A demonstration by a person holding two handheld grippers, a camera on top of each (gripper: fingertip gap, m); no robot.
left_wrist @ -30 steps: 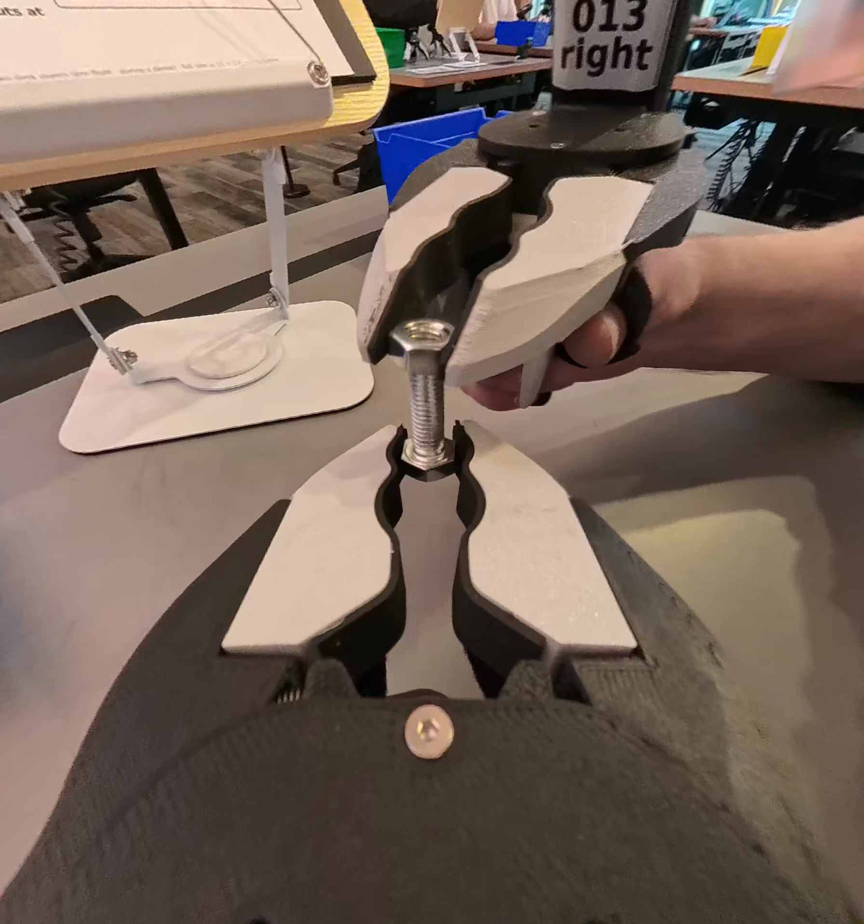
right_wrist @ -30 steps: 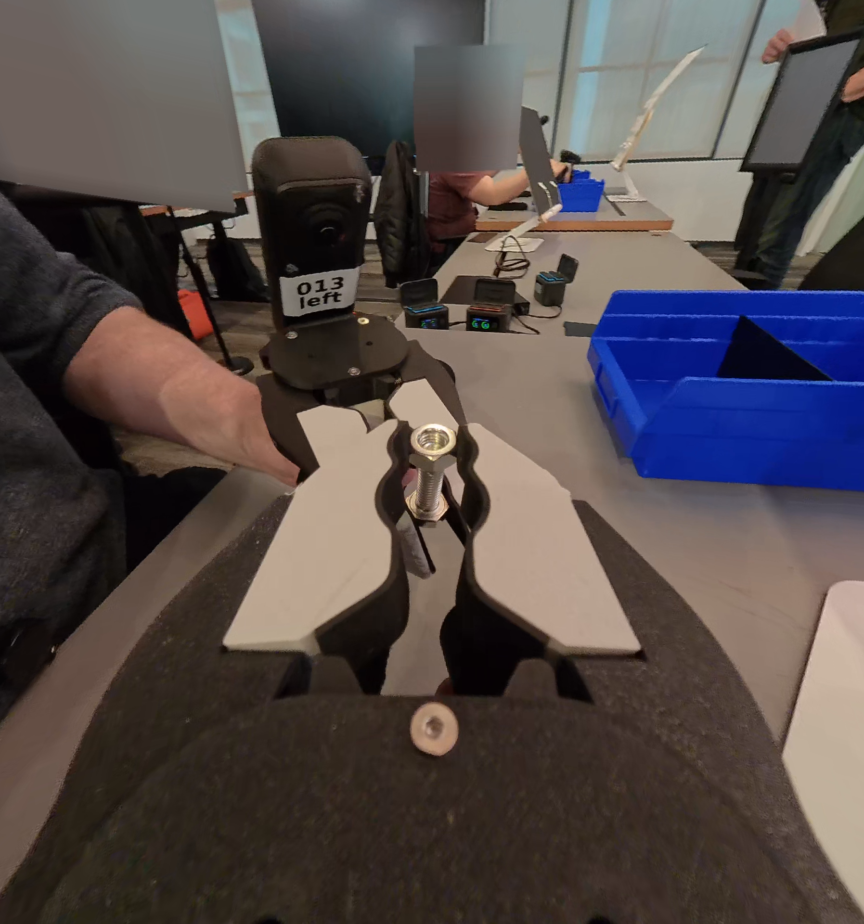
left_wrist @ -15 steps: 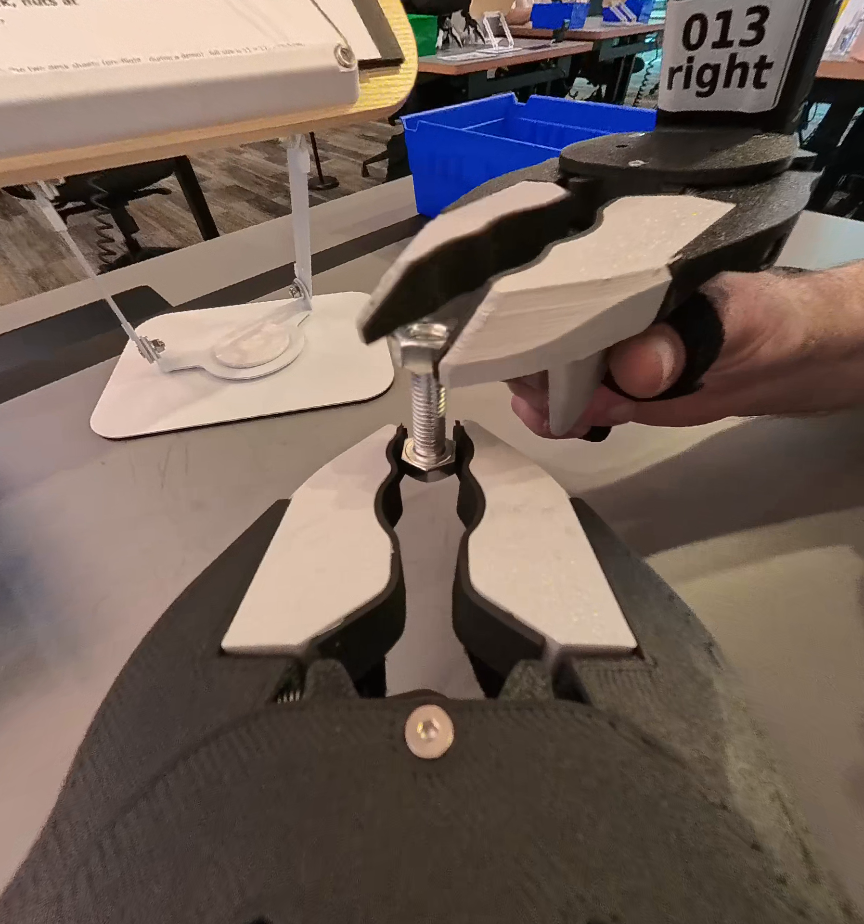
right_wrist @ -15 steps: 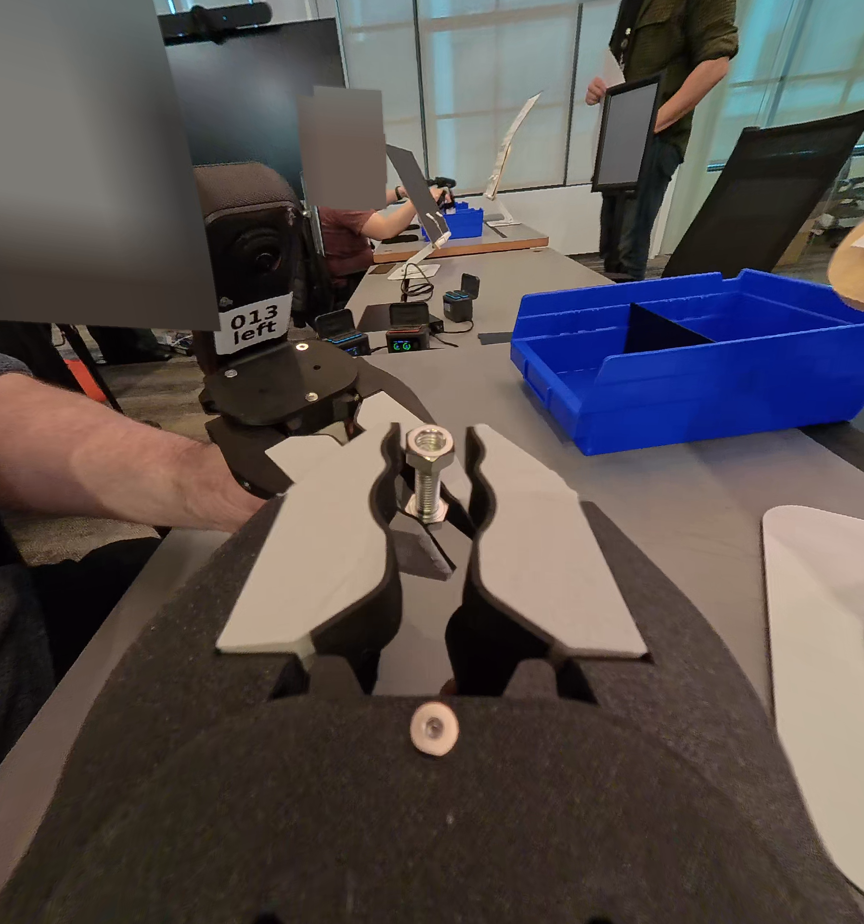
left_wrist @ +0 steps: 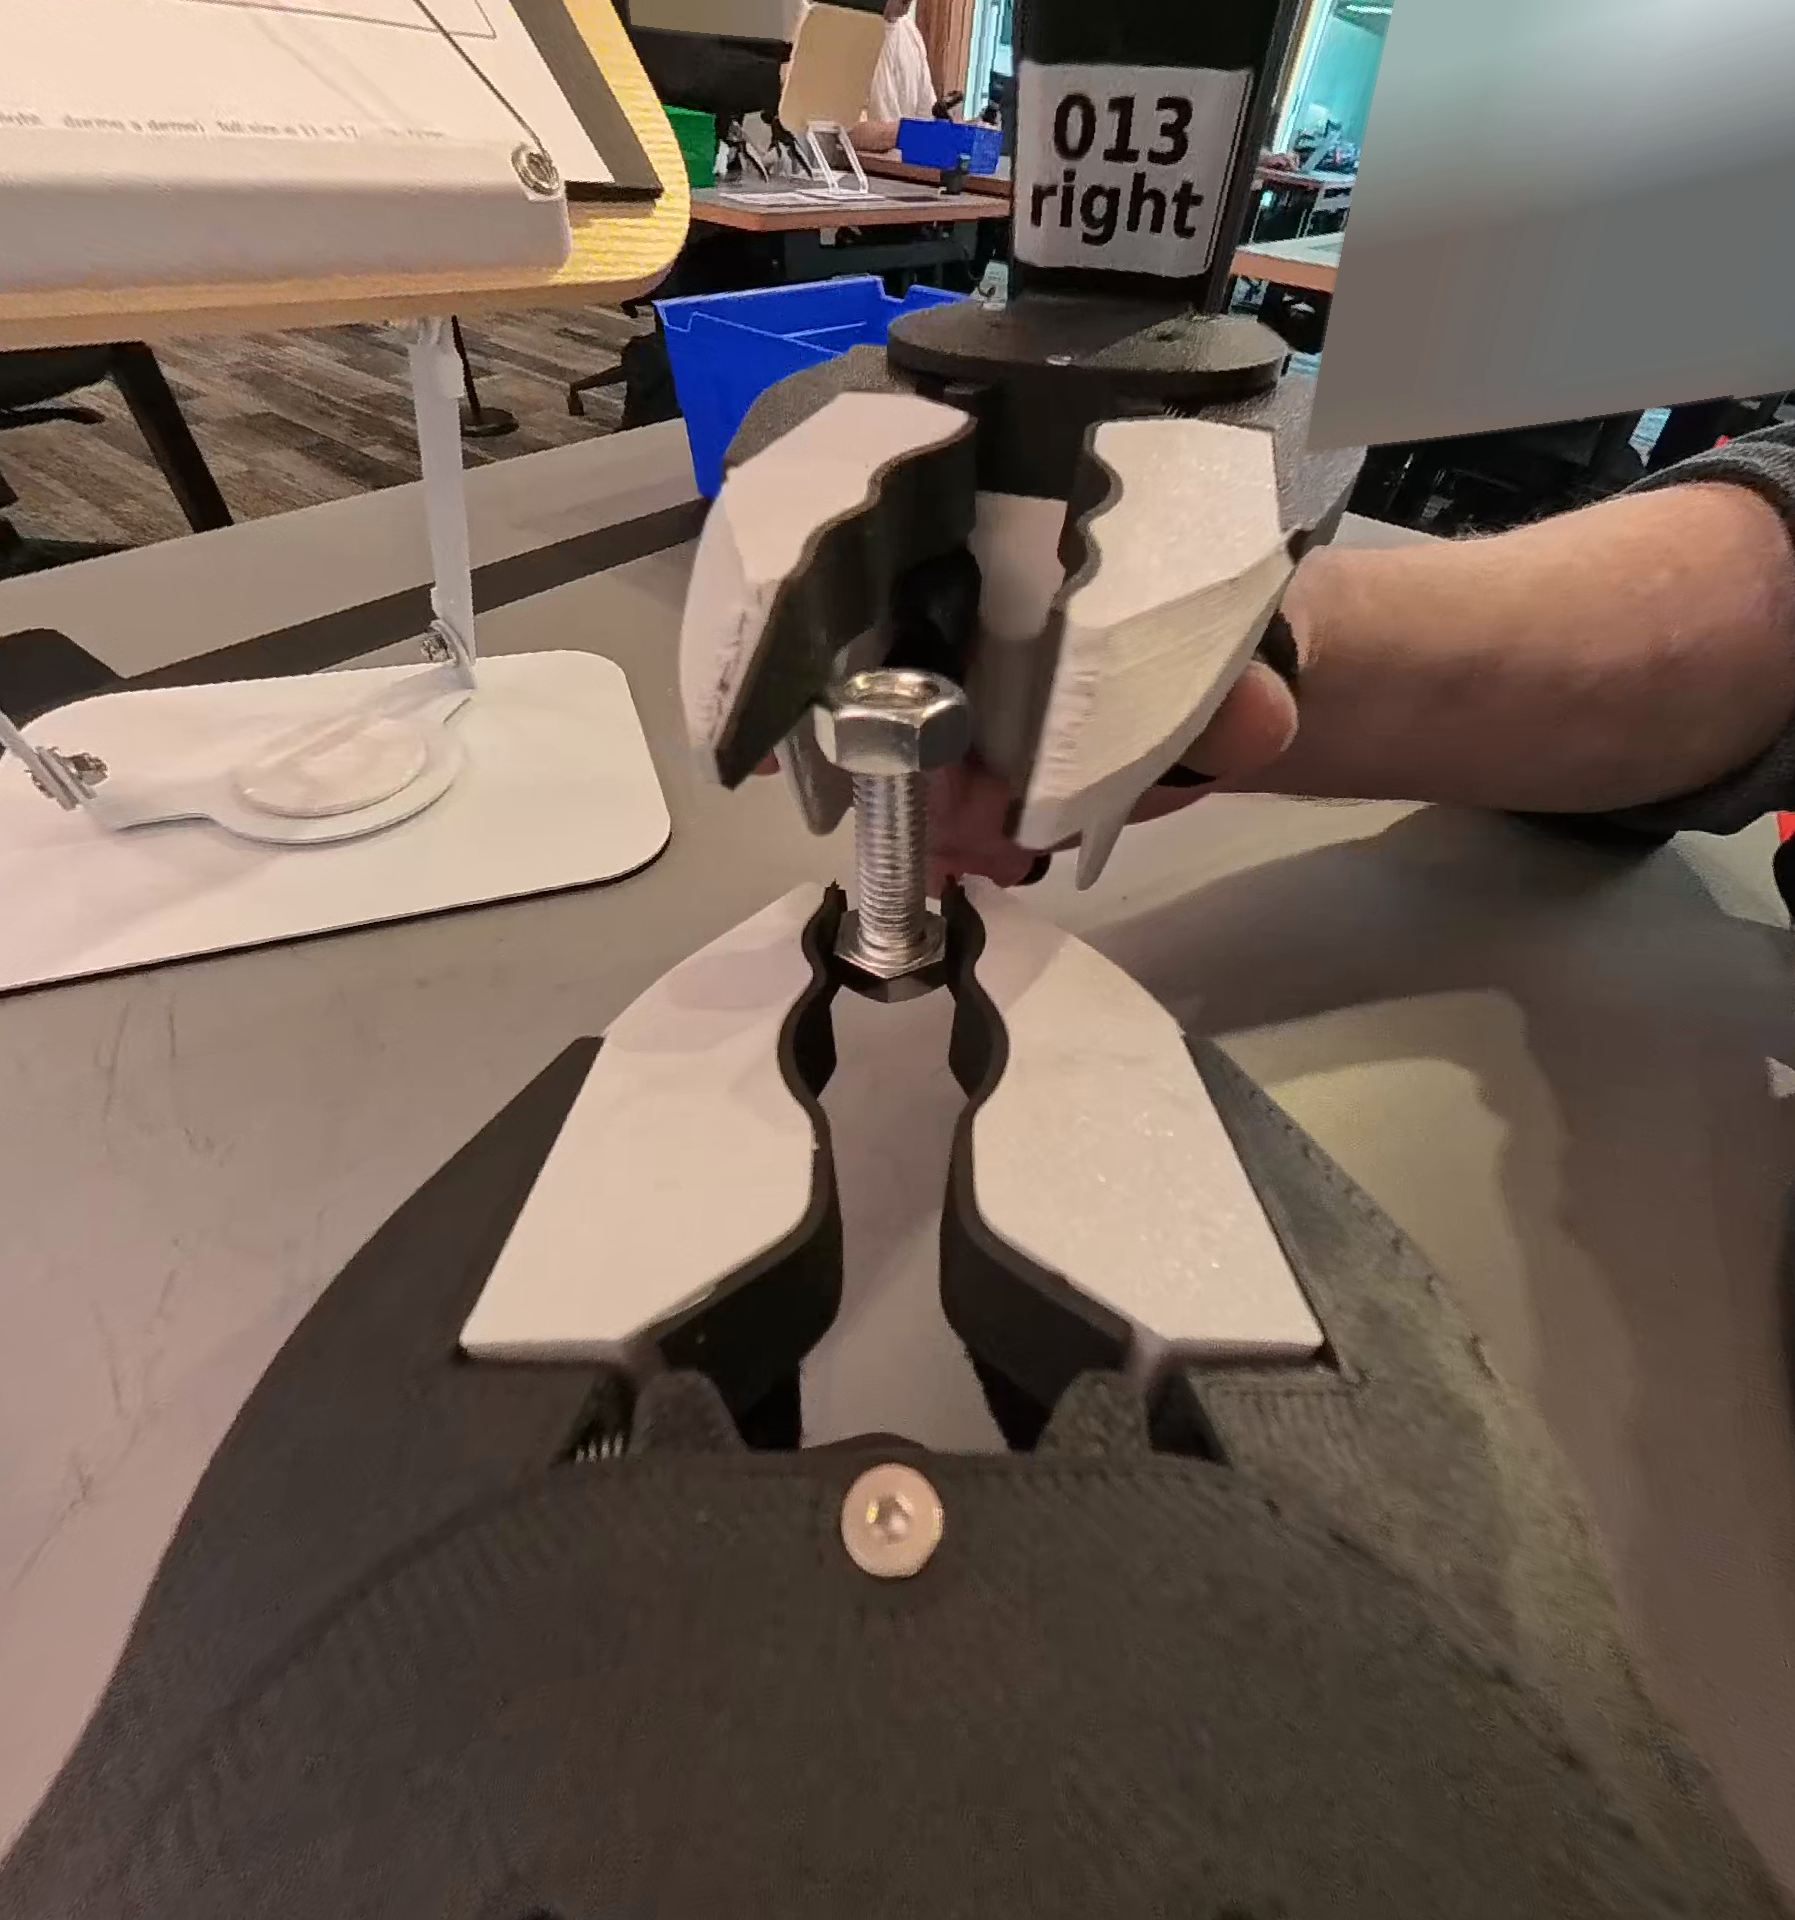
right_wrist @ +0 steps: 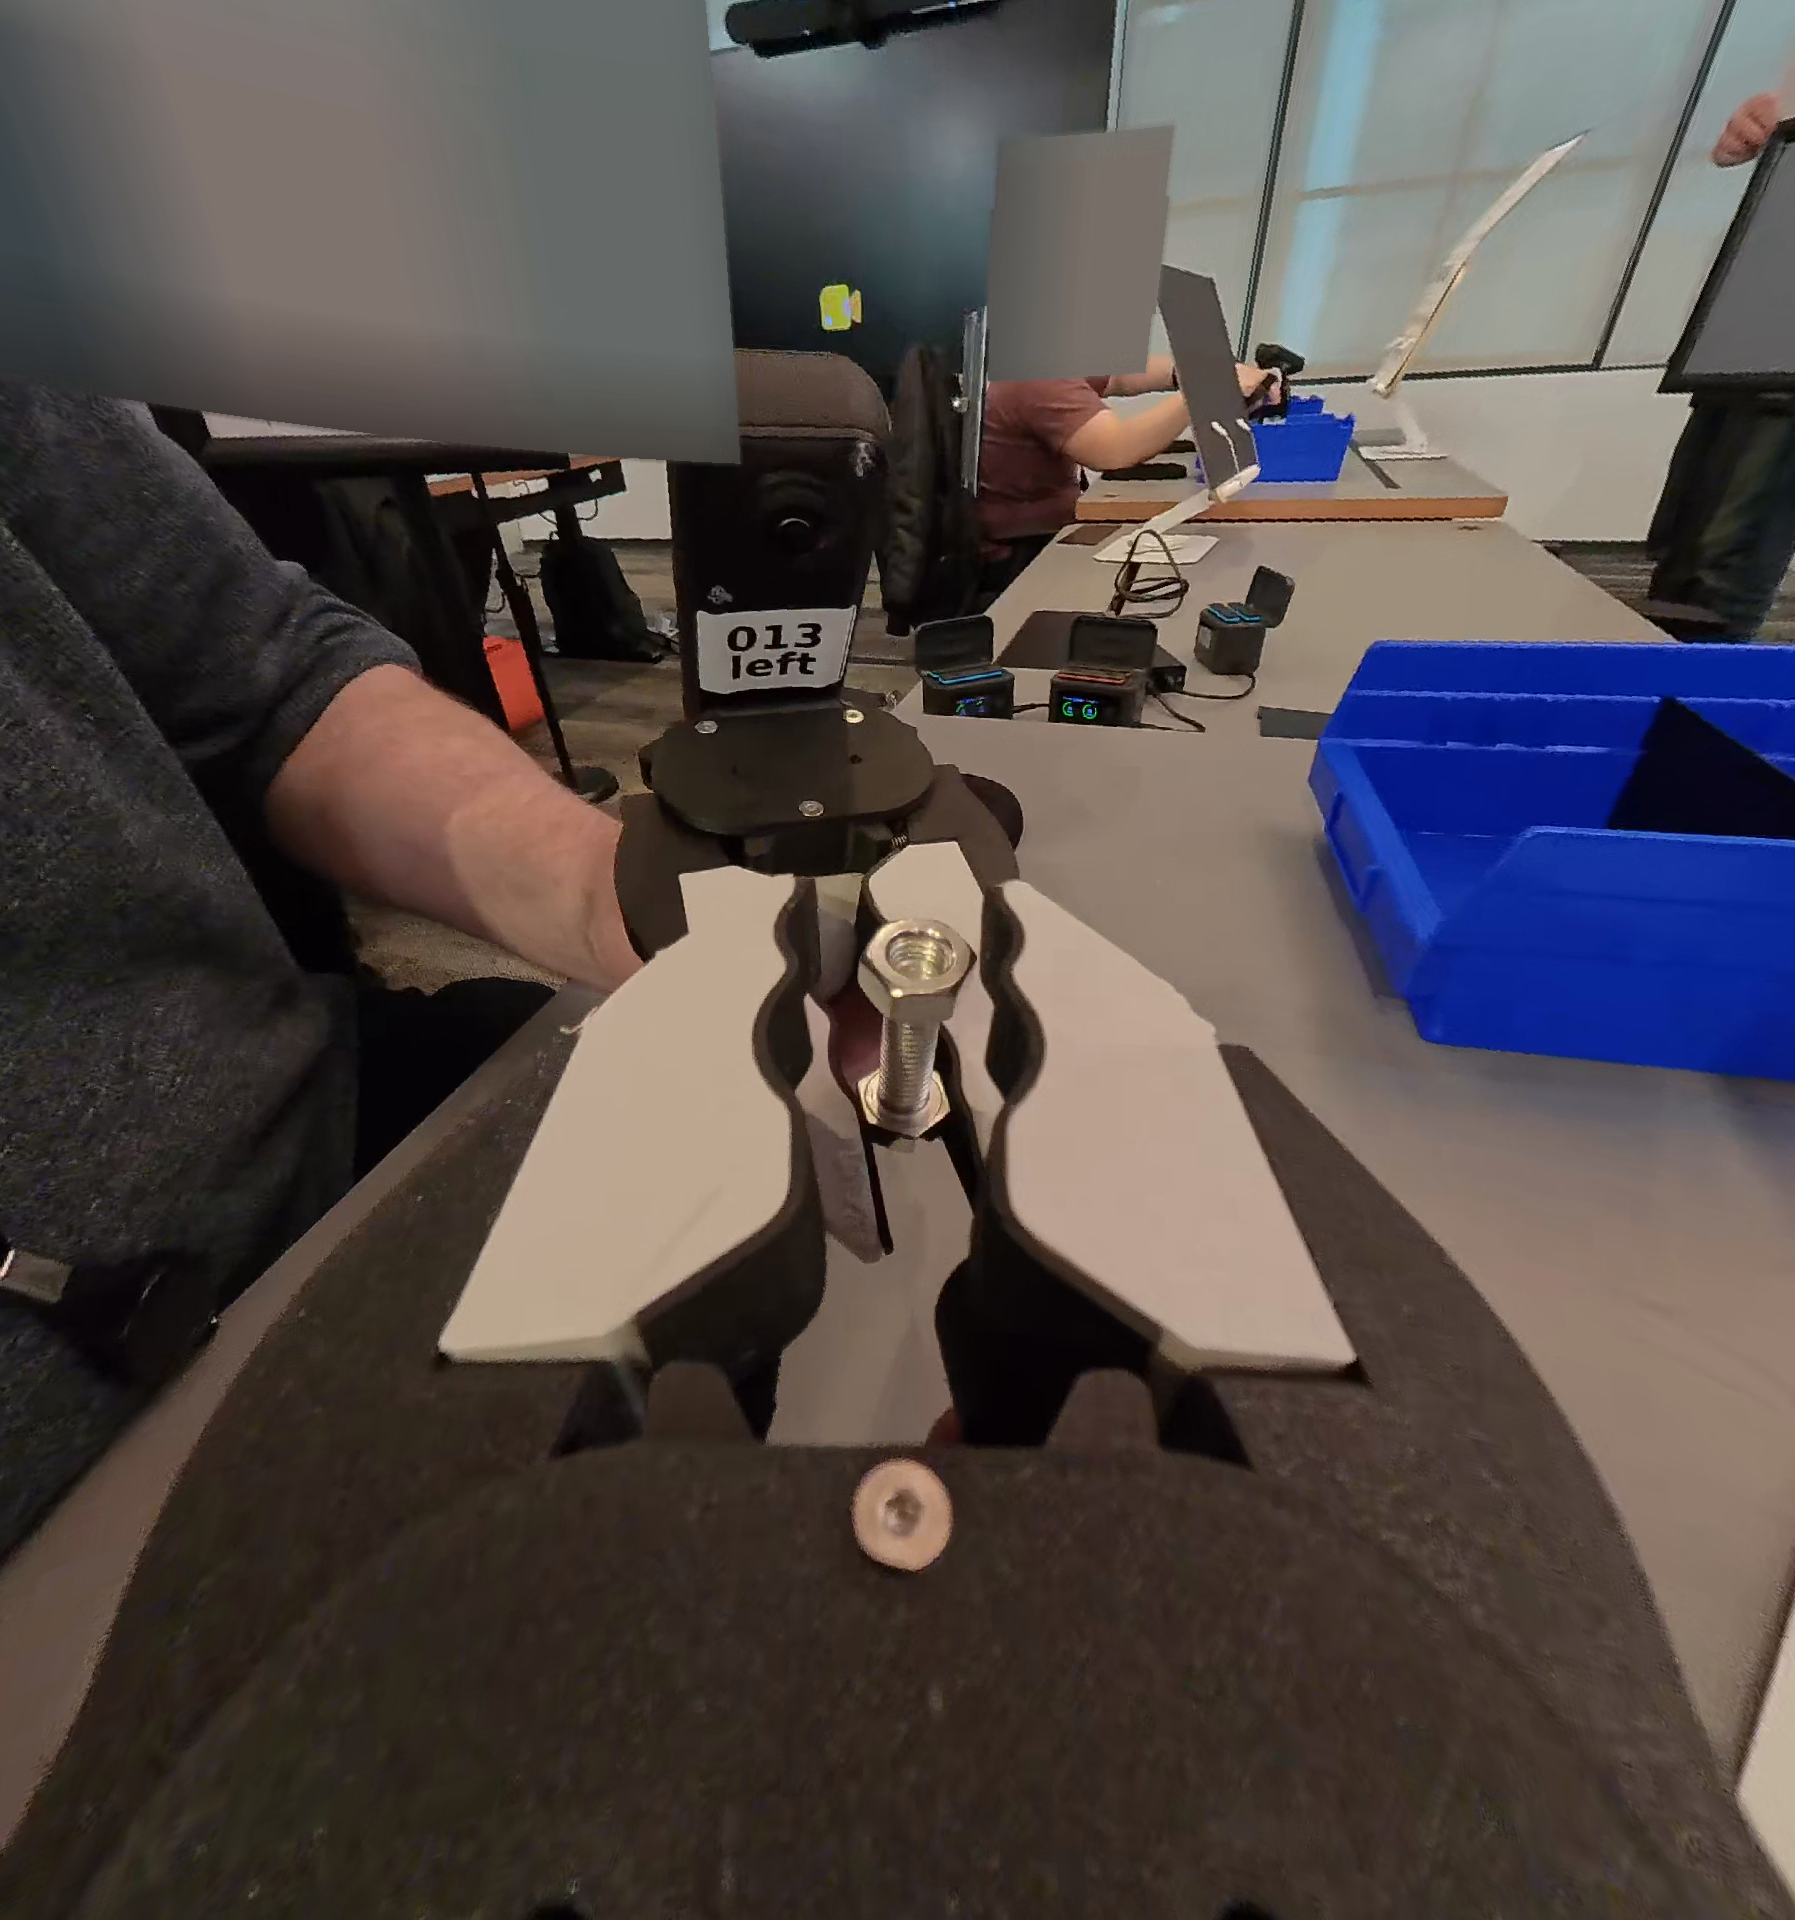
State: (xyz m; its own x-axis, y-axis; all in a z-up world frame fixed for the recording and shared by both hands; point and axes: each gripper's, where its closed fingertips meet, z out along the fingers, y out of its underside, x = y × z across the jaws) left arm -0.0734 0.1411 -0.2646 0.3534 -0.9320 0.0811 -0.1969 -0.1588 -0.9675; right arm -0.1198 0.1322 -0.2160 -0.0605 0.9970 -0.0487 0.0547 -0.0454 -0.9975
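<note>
- So, the grey table (left_wrist: 249, 1143) carries it all: a white stand base (left_wrist: 280, 810) sits towards its far left corner in the left wrist view, and a blue bin (right_wrist: 1599, 862) sits by the right edge in the right wrist view.
- Left gripper (left_wrist: 888, 961): closed on the head of a silver bolt (left_wrist: 885, 831), both tips pressed against the hex, so the shaft stands upright and steady above the table, presumably as an anchor for turning.
- Right gripper (right_wrist: 898, 987): it faces the left one from the far side, jaws parted around the silver nut (right_wrist: 916, 971) on the bolt's top end; daylight shows on both sides, so nothing is in its grip.
- Change from a second ago: the right jaws were pinched on that nut and have widened off it, while the left grip hasn't budged.
</note>
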